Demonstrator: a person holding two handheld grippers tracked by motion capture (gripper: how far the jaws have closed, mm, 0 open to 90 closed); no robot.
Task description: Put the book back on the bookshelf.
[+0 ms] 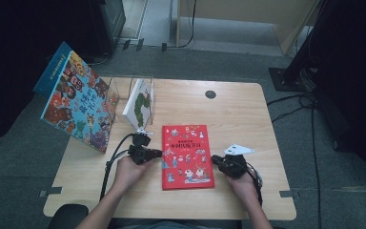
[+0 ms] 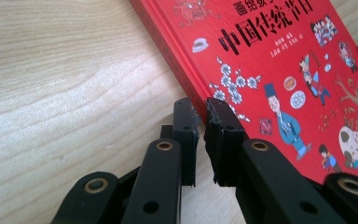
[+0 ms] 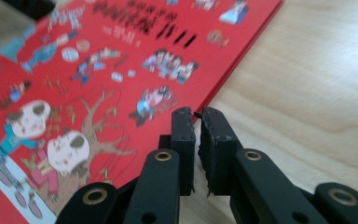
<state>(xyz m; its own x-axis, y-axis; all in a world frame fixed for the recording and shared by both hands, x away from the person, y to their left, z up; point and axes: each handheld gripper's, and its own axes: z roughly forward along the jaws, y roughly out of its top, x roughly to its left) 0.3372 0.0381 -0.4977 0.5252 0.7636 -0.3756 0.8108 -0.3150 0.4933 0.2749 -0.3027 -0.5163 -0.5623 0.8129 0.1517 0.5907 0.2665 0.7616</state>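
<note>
- Flanking the red book (image 1: 187, 156): left gripper (image 2: 203, 112) at its left edge, right gripper (image 3: 198, 113) at its right edge, both sets of jaws nearly closed, nothing seen clamped
- Red book: flat on the table (image 1: 238, 105), mid-front
- Risk: thin cover edge likely missed by narrow jaws; book pushed sideways rather than lifted
- Risk: uneven lift, book twisted toward the white book (image 1: 138, 104) in the clear stand

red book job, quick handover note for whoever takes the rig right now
Left tongs: nearly closed at the red book's left edge, no clear grip.
Right tongs: nearly closed at its right edge, no clear grip.
Red book lies flat, cover up, mid-table.
Clear rack at back left holds a white book; a colourful book leans beside it.
Done: tongs at both edges.
Left: probably lift and shelve the book.
</note>
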